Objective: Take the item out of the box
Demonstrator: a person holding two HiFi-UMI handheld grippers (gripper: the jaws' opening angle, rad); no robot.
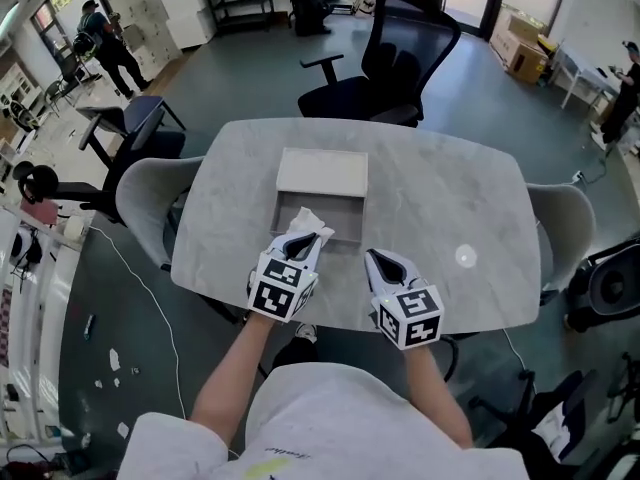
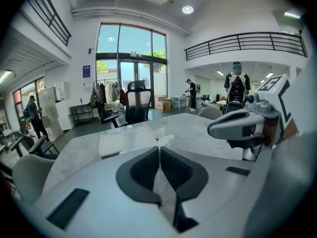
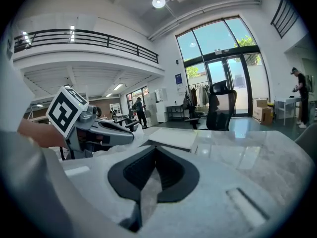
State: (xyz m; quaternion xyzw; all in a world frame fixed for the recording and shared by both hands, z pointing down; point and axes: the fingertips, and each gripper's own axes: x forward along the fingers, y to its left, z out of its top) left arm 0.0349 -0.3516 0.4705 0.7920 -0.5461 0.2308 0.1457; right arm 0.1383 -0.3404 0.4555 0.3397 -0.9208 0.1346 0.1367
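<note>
We are pinching a crumpled white sheet [image 1: 311, 218] in the left gripper [image 1: 303, 236], its ribbed black fingers [image 2: 141, 170] closing at the shallow rectangular box's [image 1: 347, 236] near rim. The right gripper [image 1: 375, 259] is pressing its fingers together, empty, over the marbled table [image 1: 450, 198].

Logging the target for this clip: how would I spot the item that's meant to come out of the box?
On the grey table lies an open white box. At its near left corner, right at the tip of the left hand-held gripper, a crumpled white paper sticks up, the only wrinkled thing among flat, smooth surfaces.
</note>
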